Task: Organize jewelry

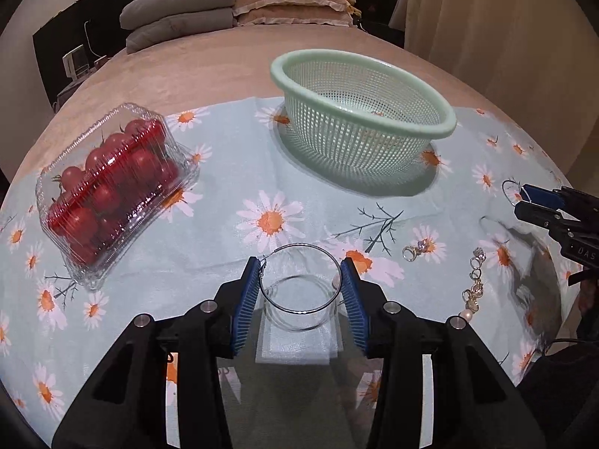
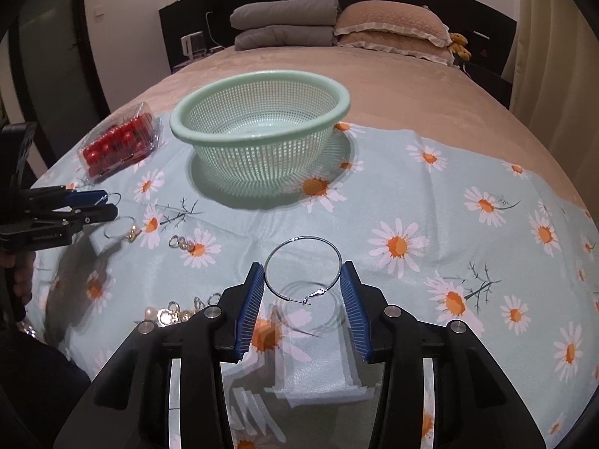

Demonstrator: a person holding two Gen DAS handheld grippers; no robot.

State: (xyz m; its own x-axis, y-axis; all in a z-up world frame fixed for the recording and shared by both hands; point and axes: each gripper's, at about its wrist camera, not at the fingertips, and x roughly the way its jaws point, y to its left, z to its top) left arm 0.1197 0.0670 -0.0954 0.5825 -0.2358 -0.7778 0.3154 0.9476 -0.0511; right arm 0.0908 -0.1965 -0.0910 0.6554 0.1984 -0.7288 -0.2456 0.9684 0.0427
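My left gripper [image 1: 302, 280] is shut on a large silver hoop earring [image 1: 338, 262], held above the daisy cloth. My right gripper [image 2: 302, 280] is shut on a second silver hoop earring [image 2: 277, 256] with its clasp hanging at the lower right. Each gripper shows in the other view: the right gripper [image 1: 524, 202] at the right edge, the left gripper [image 2: 105, 204] at the left edge. Loose jewelry lies on the cloth: a gem ring [image 1: 413, 250] and a chain of gold pieces with pearls [image 1: 473, 288]; in the right wrist view, rings [image 2: 183, 244] and a gold cluster [image 2: 172, 312].
A mint-green mesh colander [image 1: 368, 112] [image 2: 258, 131] stands at the back of the cloth. A clear clamshell box of cherry tomatoes [image 1: 112, 187] [image 2: 118, 142] lies at the left. The cloth covers a bed with pillows [image 2: 389, 26] behind.
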